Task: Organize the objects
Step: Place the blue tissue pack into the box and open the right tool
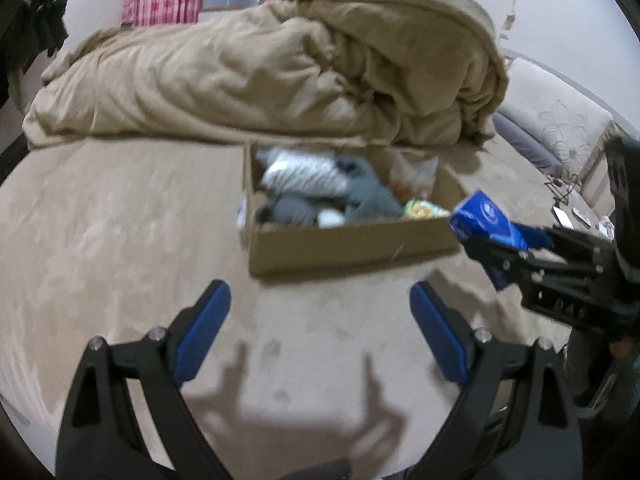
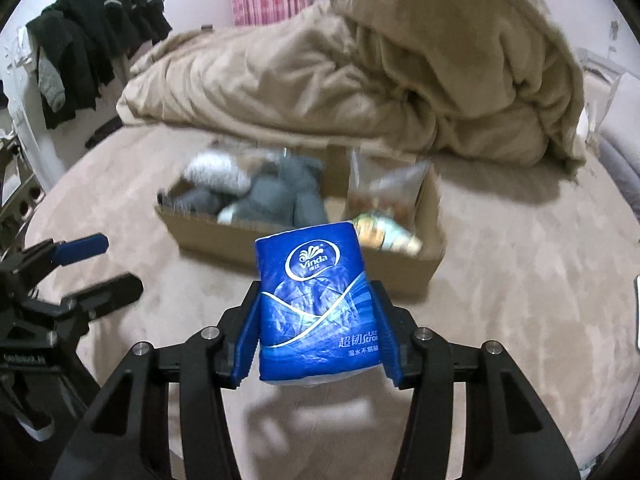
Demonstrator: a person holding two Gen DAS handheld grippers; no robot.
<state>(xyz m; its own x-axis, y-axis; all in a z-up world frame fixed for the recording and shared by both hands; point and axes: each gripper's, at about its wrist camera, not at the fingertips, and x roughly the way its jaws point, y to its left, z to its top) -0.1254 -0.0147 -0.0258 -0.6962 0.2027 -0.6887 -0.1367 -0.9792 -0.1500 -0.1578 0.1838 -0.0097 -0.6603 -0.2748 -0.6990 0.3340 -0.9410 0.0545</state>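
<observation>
A cardboard box (image 1: 352, 242) sits on the tan bed, holding grey and striped socks (image 1: 316, 188) and snack packets (image 1: 424, 208); it also shows in the right wrist view (image 2: 208, 236). My right gripper (image 2: 316, 312) is shut on a blue Vinda tissue pack (image 2: 316, 300), held above the bed just in front of the box's near right corner. In the left wrist view the tissue pack (image 1: 486, 218) and the right gripper (image 1: 500, 248) are at the right of the box. My left gripper (image 1: 320, 312) is open and empty, in front of the box; it also shows in the right wrist view (image 2: 100, 264).
A heaped beige duvet (image 1: 280, 64) lies just behind the box. Dark clothes (image 2: 92, 36) hang at the far left. A headboard and pillow (image 1: 552, 128) are at the right, with small items (image 1: 568, 216) near the bed's right edge.
</observation>
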